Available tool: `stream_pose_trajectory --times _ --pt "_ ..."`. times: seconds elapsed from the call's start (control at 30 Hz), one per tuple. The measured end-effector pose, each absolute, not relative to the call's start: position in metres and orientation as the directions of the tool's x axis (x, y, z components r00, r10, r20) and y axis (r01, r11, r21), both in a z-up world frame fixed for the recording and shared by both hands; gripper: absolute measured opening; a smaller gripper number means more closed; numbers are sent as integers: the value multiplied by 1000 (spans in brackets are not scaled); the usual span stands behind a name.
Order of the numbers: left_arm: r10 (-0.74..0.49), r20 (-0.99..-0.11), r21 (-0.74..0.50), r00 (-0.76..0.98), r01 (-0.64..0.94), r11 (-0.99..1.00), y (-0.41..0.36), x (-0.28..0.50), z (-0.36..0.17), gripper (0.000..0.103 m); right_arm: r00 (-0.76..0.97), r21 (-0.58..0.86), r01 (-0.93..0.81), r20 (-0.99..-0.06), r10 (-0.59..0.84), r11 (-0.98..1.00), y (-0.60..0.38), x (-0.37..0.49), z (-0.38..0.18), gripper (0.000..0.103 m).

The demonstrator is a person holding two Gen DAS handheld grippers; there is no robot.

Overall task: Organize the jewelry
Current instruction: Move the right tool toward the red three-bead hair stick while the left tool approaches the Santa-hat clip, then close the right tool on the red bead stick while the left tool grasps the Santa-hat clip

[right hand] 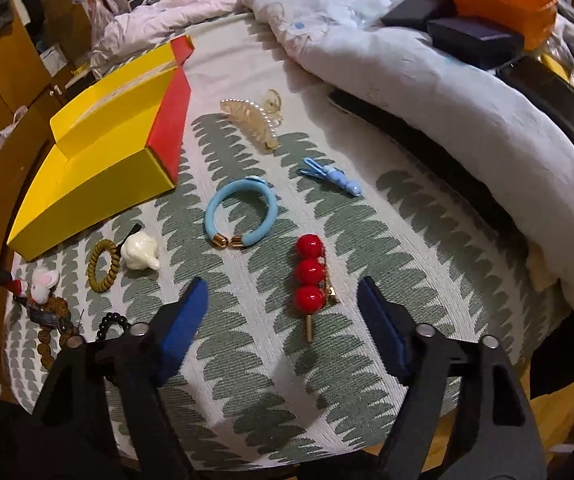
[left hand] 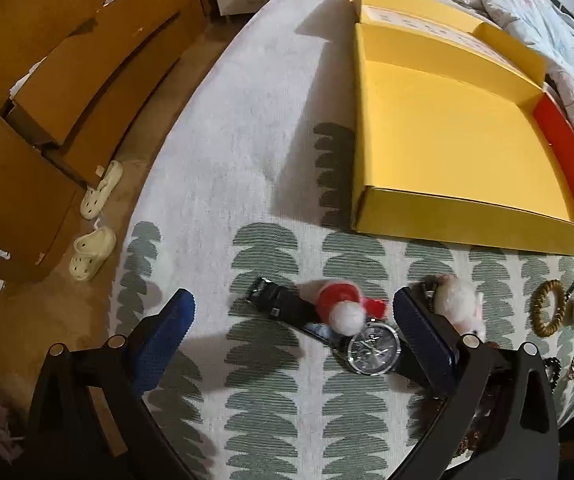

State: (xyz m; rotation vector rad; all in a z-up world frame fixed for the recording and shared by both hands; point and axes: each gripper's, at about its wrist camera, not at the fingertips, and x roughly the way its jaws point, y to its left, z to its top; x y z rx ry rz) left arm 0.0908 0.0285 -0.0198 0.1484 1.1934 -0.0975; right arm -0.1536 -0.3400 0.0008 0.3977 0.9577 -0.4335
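the right gripper [right hand: 283, 300] is seen with its jaws apart and nothing held, the red bead clip [right hand: 311, 276] lying on the patterned cover [right hand: 387, 240] between the blue pads, untouched; the clip would best be taken across its middle bead, the pads lowered evenly on both sides so that it is not pushed away, and then carried to the yellow box [right hand: 99, 160], which stands well ahead and to the left. the left gripper [left hand: 293, 312] is likewise wide open and empty, with the watch [left hand: 373, 346] and a red-and-white pompom [left hand: 341, 306] lying between its pads, nearer the right one.
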Motion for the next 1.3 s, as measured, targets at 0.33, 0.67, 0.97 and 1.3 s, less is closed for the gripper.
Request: stream_pose_trajectory --times 0.33,0.67,0.97,1.3 --pt "-23 -938 50 345 202 978 12 91 -19 99 431 123 545 -890 -151 830 -353 -137 -17 48" --pt "-59 -943 13 329 210 978 14 94 -21 99 369 85 584 -914 -171 807 -365 -127 -37 39" --pt "-90 -949 -25 302 211 977 17 97 -25 84 349 54 587 -917 -192 808 -364 -125 -41 30" --pt "-131 -960 -77 248 213 974 19 97 -34 40 348 53 583 -918 -190 811 -363 -124 -42 25"
